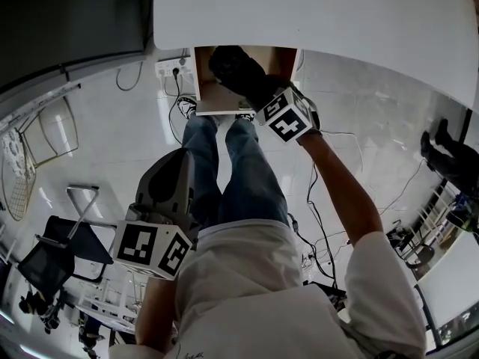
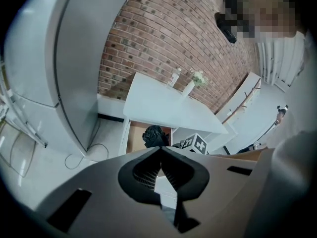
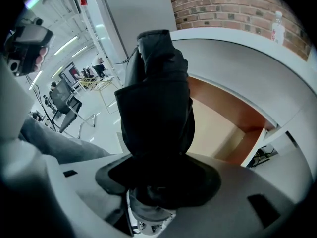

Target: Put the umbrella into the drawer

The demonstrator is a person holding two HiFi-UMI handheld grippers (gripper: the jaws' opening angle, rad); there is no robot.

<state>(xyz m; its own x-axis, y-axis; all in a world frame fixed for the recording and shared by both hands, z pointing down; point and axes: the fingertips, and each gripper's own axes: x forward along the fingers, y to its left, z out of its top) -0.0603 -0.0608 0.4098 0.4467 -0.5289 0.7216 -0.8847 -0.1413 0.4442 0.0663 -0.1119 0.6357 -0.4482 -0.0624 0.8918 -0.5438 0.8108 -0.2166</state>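
Person's white shirt [image 1: 247, 290]: nearest, 6 o'clock of head view.
Left gripper [image 2: 161, 151]: jaws together, nothing between; hangs at 8 o'clock beside leg.
Right gripper [image 3: 158, 180]: jaws clamped on one end of umbrella [image 3: 156, 103].
Umbrella: black, folded; at 12 o'clock over open drawer [image 1: 217, 97] under white table [image 1: 314, 13].
Long axis: in line with jaws; free end toward 10 o'clock, into drawer mouth.
Progress, judged: drawer open, umbrella brought there. Left: lay down, release, perhaps close. Contact with drawer floor unclear.
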